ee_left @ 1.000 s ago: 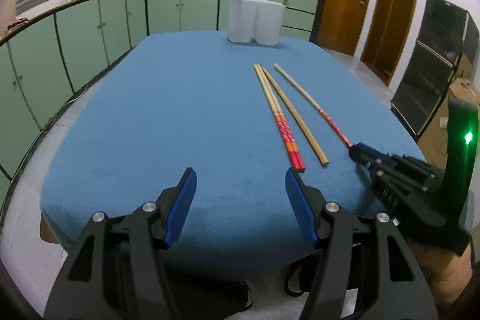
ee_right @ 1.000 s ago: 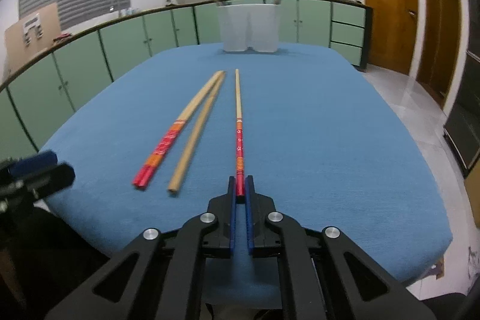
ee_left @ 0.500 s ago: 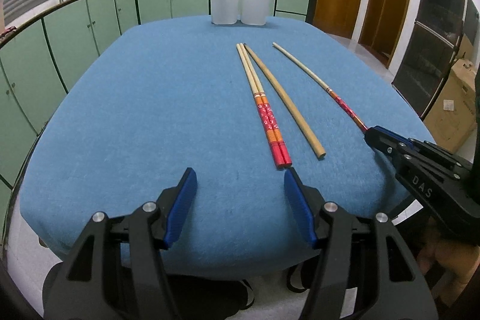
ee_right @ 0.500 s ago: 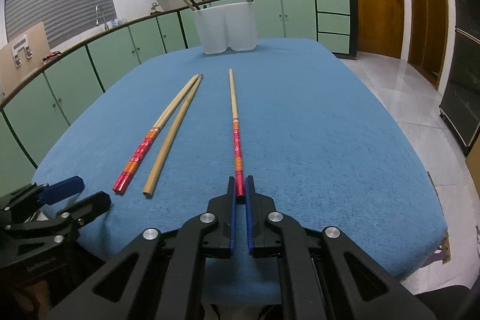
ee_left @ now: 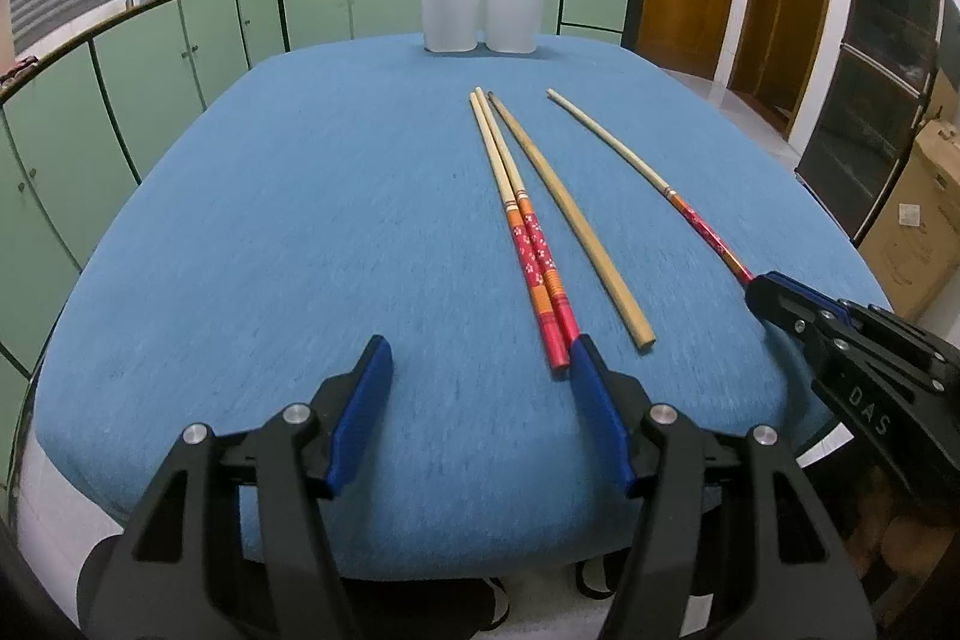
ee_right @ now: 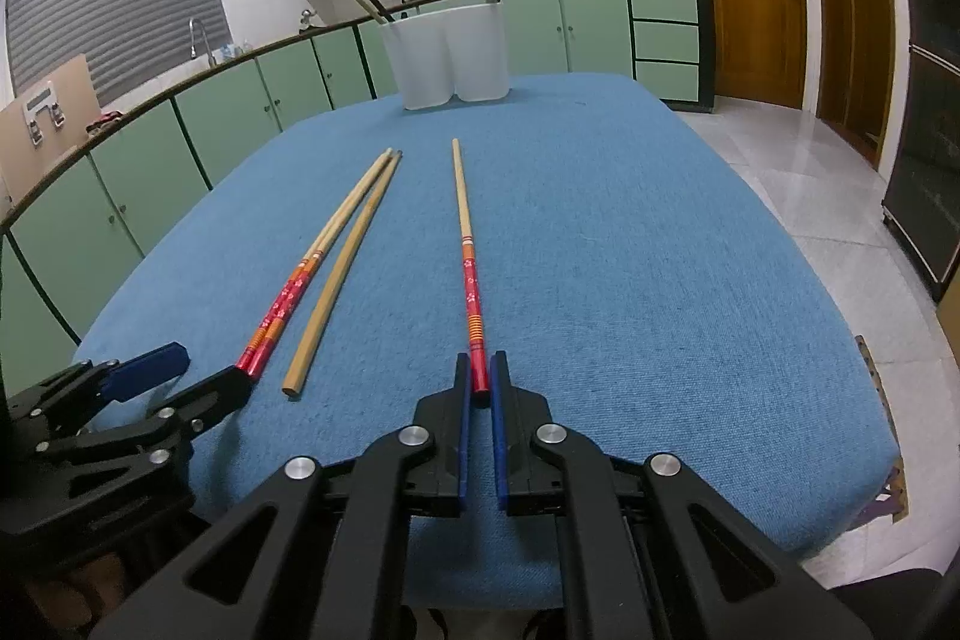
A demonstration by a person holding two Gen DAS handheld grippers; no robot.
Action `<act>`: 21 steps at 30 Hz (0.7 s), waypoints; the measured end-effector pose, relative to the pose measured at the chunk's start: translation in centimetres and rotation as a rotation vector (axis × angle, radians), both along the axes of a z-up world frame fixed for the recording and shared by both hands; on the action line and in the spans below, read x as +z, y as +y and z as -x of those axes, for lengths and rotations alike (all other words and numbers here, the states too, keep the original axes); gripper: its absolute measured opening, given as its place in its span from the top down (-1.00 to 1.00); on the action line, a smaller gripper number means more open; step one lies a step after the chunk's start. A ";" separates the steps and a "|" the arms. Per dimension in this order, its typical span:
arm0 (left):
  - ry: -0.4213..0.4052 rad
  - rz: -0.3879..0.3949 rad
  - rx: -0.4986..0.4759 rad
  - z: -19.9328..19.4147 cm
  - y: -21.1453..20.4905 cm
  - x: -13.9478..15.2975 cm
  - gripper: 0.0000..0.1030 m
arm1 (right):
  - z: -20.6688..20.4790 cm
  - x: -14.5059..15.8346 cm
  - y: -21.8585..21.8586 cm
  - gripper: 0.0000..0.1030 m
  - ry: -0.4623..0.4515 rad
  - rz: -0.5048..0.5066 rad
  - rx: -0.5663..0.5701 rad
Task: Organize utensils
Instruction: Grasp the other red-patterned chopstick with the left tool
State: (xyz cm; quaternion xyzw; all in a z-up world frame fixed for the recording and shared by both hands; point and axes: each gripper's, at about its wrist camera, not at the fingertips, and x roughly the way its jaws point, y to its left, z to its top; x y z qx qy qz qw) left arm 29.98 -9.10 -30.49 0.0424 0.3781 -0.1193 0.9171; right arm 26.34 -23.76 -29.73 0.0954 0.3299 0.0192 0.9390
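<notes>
While everything sits on one big table with a blue cloth top (ee_left: 252, 232), the far edge carries a white twin-compartment utensil holder (ee_left: 480, 4) with a few chopsticks poking out of both cups. Behind it there's just a run of green kitchen cabinets (ee_left: 180, 40).

Closer in, toward the near edge and a bit right of the middle, you've got a pair of pale wooden chopsticks with red and orange flowered handles (ee_left: 528, 244) lying side by side and touching, red ends pointing at the near edge. Just beside them on the right is a plain tan bamboo chopstick (ee_left: 570, 220), its far tip almost meeting the pair and its near end angled away.

Further right, apart from those, lies a single red-handled chopstick (ee_right: 467, 250) of the same flowered kind. The right gripper (ee_right: 480, 388) has its blue-padded jaws clenched on the red end of that one, right by the near edge.

The left gripper (ee_left: 480, 358) hangs over the near edge with its jaws spread apart and nothing between them; its right finger (ee_left: 591, 382) sits just at the red ends of the pair, and I can't tell if it's touching.
</notes>
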 end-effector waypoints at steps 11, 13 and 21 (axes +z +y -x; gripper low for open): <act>-0.009 0.031 0.021 0.1 1.1 0.2 0.63 | 0.0 0.1 -0.1 0.89 0.000 0.000 -0.005; -0.010 0.032 0.016 0.1 1.2 0.3 0.85 | 0.0 0.1 -0.1 0.88 0.000 0.001 -0.004; -0.020 0.003 0.040 0.0 1.4 0.2 0.42 | -0.3 0.1 0.5 0.79 -0.009 0.040 0.000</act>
